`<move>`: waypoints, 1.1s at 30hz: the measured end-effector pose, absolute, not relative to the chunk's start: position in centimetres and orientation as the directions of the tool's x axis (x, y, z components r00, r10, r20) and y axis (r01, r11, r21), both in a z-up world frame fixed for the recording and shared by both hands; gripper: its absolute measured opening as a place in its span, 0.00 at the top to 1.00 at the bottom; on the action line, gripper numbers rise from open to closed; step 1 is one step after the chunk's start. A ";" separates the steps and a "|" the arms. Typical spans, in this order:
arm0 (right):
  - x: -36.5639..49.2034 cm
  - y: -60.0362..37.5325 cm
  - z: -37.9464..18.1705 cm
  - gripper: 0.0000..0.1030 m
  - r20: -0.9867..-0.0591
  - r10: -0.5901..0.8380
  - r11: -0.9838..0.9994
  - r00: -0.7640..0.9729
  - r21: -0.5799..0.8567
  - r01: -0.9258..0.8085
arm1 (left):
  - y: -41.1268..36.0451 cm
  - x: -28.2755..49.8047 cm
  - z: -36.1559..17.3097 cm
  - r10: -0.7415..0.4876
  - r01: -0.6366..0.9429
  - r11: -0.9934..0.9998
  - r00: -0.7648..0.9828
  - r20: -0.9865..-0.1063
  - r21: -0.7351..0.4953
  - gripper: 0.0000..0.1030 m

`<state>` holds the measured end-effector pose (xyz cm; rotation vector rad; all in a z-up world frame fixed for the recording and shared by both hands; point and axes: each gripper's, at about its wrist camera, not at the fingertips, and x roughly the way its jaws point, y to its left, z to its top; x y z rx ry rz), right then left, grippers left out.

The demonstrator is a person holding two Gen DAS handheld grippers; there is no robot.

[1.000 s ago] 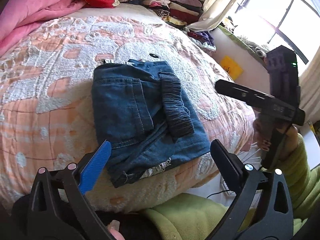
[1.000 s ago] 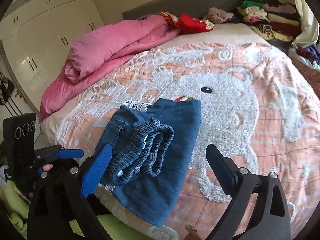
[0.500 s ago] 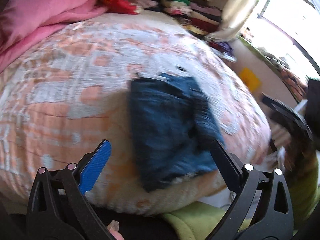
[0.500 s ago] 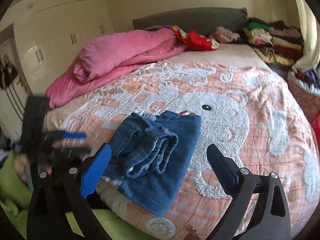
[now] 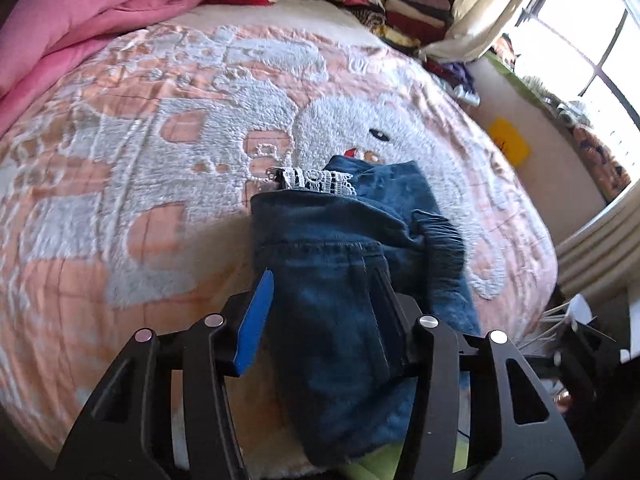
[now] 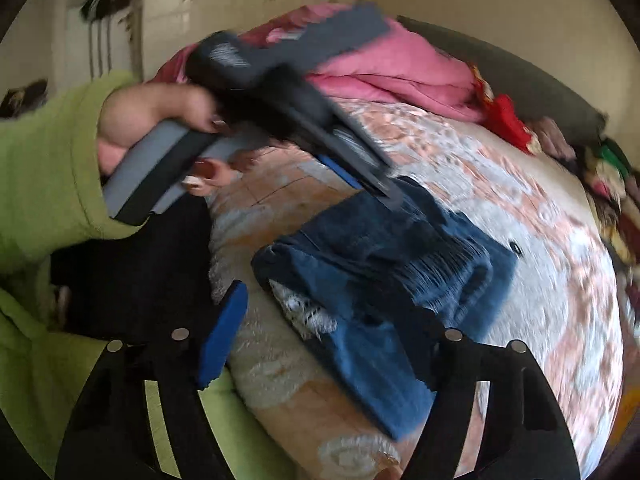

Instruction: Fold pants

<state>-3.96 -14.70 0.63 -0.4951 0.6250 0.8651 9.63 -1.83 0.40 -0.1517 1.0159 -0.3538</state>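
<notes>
The blue denim pants (image 5: 352, 248) lie folded in a bundle near the front edge of the bed, with white lace trim showing at the far end. My left gripper (image 5: 324, 312) stands over their near part, its fingers partly closed around the denim fold. In the right wrist view the pants (image 6: 392, 264) lie ahead, blurred. My right gripper (image 6: 332, 340) is open and empty just short of them. The left gripper (image 6: 360, 176) shows there too, held by a hand in a green sleeve, its tips at the far edge of the pants.
The bed has a peach and white elephant bedspread (image 5: 160, 128). A pink duvet (image 5: 60, 20) lies at the far left. Stacked folded clothes (image 5: 392, 4) sit at the head of the bed. A window (image 5: 592, 48) and curtain stand on the right.
My left gripper has moved forward over the pants and narrowed its fingers around the denim. My right gripper has swung left and closer to the bed's edge, still open.
</notes>
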 end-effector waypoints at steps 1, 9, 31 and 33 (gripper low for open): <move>-3.6 -14.1 0.3 0.37 -0.689 0.534 0.542 0.490 -0.166 -0.824 | -2.1 10.2 -0.2 -0.342 0.212 0.939 0.463 -0.818 -0.272 0.60; -1.6 -10.8 -2.1 0.58 -0.717 0.511 0.450 0.475 -0.248 -0.858 | -2.6 11.1 -1.6 -0.303 0.213 0.950 0.453 -0.839 -0.228 0.59; -2.8 -14.8 -2.6 0.77 -0.732 0.586 0.486 0.348 -0.025 -0.874 | -2.5 9.9 -1.2 -0.306 0.203 0.951 0.501 -0.809 -0.233 0.48; -3.0 -15.4 -1.7 0.72 -0.720 0.598 0.499 0.352 -0.009 -0.867 | -2.5 9.7 -0.9 -0.306 0.204 0.951 0.508 -0.805 -0.233 0.47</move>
